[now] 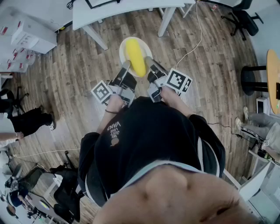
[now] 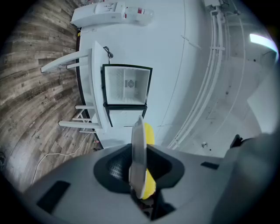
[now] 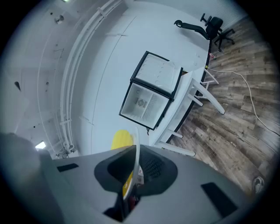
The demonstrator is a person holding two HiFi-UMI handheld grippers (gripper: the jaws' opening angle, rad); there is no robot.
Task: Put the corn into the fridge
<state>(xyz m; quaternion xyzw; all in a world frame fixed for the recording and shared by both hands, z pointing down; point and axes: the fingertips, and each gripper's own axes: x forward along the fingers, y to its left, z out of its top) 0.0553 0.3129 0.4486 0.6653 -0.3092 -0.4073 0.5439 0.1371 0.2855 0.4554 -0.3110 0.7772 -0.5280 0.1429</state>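
A yellow corn cob (image 1: 136, 57) lies on a small white plate (image 1: 124, 45) held over the wood floor. My left gripper (image 1: 126, 68) is shut on the plate's left rim and my right gripper (image 1: 150, 64) on its right rim. In the left gripper view the plate (image 2: 138, 148) shows edge-on between the jaws of the left gripper (image 2: 138, 169), with the corn (image 2: 149, 133) to its right. In the right gripper view the plate (image 3: 136, 151) runs through the right gripper (image 3: 132, 169), the corn (image 3: 121, 139) to its left. The open white fridge (image 2: 126, 85) (image 3: 150, 92) stands ahead by the wall.
A white table (image 1: 127, 12) stands just beyond the plate, with the fridge beside it. A cable (image 1: 195, 41) trails across the floor. An office chair (image 1: 241, 18) is at the far right, a round table (image 1: 273, 74) at the right edge, and boxes (image 1: 30, 37) at the left.
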